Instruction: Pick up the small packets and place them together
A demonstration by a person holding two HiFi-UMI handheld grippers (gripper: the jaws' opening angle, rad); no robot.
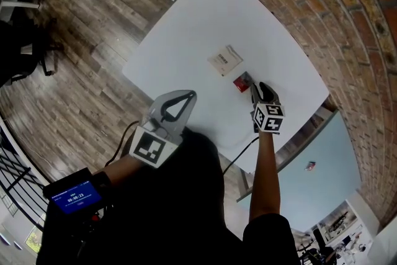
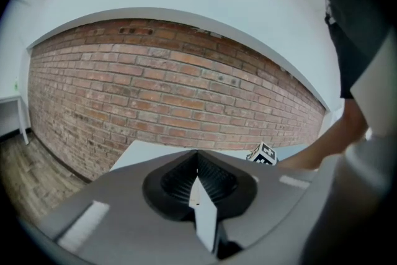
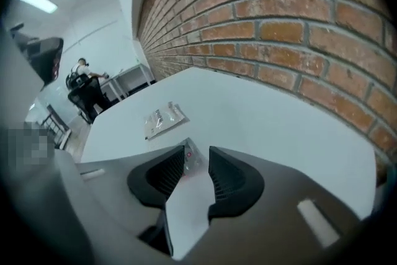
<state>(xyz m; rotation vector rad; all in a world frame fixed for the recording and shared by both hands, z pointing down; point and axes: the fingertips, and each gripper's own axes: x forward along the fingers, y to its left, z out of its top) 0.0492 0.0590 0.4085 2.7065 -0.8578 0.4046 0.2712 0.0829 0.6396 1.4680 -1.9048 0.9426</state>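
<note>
A beige flat packet [image 1: 224, 60] lies near the middle of the white table [image 1: 205, 22]. Just right of it and a little nearer to me is a small red packet [image 1: 241, 82]. My right gripper [image 1: 257, 89] points down at the red packet. In the right gripper view the red packet [image 3: 190, 155] lies on the table [image 3: 267, 127] in the gap between the parted jaws of the right gripper [image 3: 197, 161], and the beige packet [image 3: 162, 119] sits beyond. My left gripper [image 1: 185, 98] hovers over the table's near edge, shut and empty [image 2: 197, 180].
A brick wall [image 1: 347, 22] runs along the table's far side. Wood floor [image 1: 80, 40] lies to the left. A pale blue surface [image 1: 322, 158] stands at the lower right. A dark office chair [image 3: 87, 93] stands past the table's far end.
</note>
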